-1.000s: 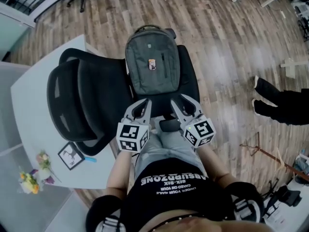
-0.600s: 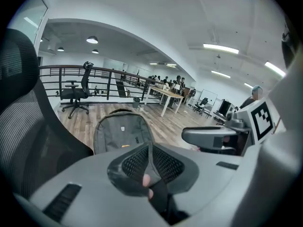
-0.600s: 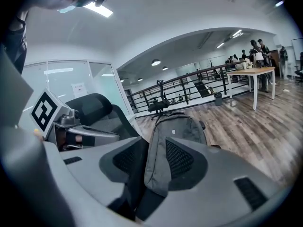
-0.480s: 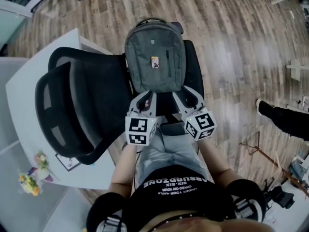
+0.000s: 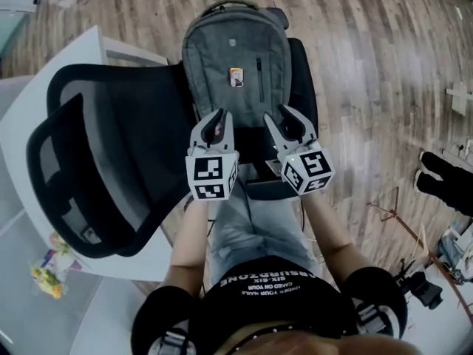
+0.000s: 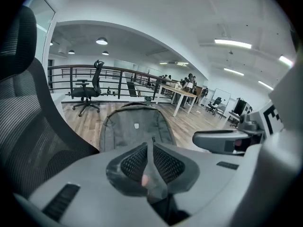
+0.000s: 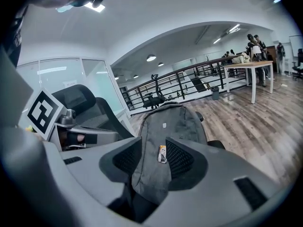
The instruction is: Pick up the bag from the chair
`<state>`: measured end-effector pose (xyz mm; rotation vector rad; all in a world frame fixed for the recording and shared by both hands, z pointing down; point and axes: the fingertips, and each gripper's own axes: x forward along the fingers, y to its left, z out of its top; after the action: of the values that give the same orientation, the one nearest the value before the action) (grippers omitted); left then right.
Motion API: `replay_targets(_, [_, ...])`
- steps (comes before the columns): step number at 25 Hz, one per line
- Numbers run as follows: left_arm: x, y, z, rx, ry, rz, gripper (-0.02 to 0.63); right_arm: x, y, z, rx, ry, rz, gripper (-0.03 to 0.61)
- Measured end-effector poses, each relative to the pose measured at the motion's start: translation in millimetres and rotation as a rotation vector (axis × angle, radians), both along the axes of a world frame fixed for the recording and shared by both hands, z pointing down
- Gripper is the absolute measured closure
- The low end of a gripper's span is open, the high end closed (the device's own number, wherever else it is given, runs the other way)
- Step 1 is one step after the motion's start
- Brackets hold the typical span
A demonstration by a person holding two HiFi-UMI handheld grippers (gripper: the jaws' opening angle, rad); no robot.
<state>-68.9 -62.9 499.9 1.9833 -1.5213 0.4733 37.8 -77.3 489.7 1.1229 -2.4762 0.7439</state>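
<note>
The bag [image 5: 235,72] lies on the chair [image 5: 111,161] just ahead of both grippers, ungripped; we read the right gripper [image 5: 285,121] spread around its near end and the left gripper [image 5: 214,122] closed and empty, so grasp and lift remain.

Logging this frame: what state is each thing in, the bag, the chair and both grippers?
Grey fabric backpack: lying flat on the chair seat, front up, not gripped.
Black mesh office chair: standing, its seat bearing the backpack.
Left gripper: jaws together, empty, at the backpack's near edge.
Right gripper: jaws apart, empty, backpack showing between them.
</note>
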Motion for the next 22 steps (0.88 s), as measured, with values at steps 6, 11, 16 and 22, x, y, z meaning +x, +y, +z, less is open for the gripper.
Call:
replay_targets(6, [-0.1, -5.1, 29.8, -0.054, 0.001, 0.019, 0.505, 10.0, -15.8, 16.3, -0.013, 0.021, 0.044, 0.425])
replay_targets(11, [-9.7, -13.1, 46.7, -0.075, -0.025, 0.007, 0.47, 12.7, -25.3, 34.3, -0.049, 0.055, 0.04, 0.425])
replay_targets(16, [-24.4, -18.1, 65.1, -0.089, -0.082, -0.003, 0.43, 19.3, -31.5, 53.5, -0.076, 0.095, 0.035, 0.411])
replay_targets(22, [-41.6, -26.1, 85.5, -0.112, -0.12, -0.026, 0.414, 31.8, -39.9, 89.9, -0.117, 0.171, 0.039, 0.403])
